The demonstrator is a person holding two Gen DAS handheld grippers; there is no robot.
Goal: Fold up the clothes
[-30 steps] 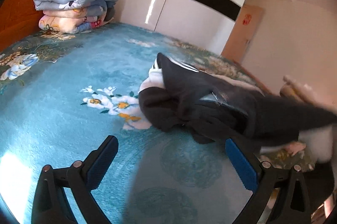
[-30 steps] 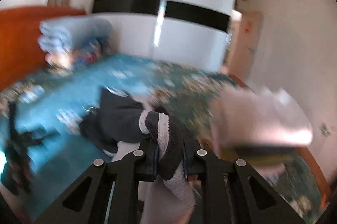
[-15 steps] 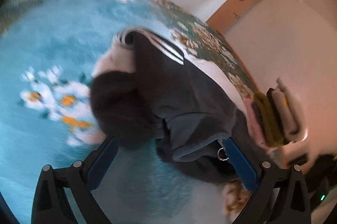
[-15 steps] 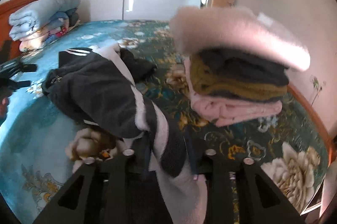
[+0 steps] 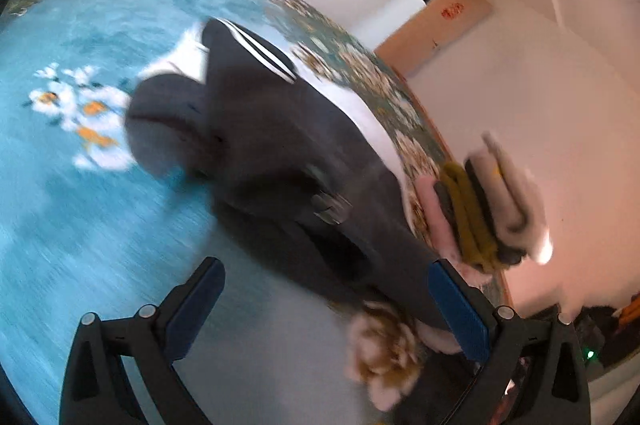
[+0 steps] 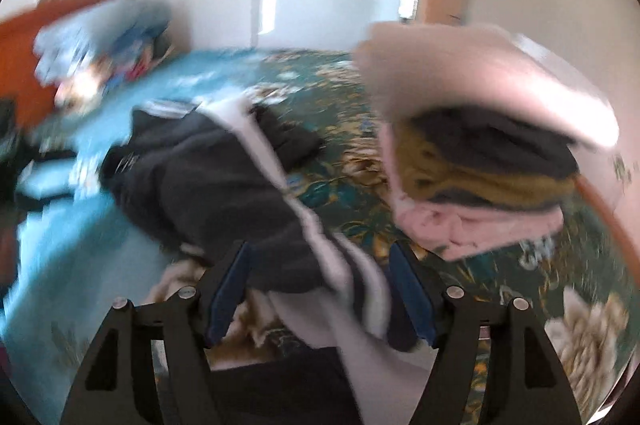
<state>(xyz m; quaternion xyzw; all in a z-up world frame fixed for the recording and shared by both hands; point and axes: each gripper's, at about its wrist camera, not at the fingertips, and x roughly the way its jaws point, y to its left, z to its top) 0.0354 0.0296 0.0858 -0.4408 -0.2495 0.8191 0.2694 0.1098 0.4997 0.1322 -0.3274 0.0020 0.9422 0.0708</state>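
Observation:
A dark grey garment with white stripes (image 5: 280, 145) lies crumpled across the blue flowered bedspread (image 5: 80, 185). It also shows in the right wrist view (image 6: 208, 177). My left gripper (image 5: 324, 289) is open and empty, just short of the garment's near edge. My right gripper (image 6: 320, 285) is open, and the garment's striped end lies loose between its blue pads (image 6: 228, 289). Both views are blurred.
A stack of folded clothes, pink, mustard, dark and cream (image 6: 480, 161), sits at the bed's right side and also shows in the left wrist view (image 5: 480, 209). Folded quilts (image 6: 100, 53) lie by the orange headboard. A white wardrobe stands behind the bed.
My right gripper has opened and let go of the garment's striped end. My left gripper has moved closer over the garment and turned toward the folded stack.

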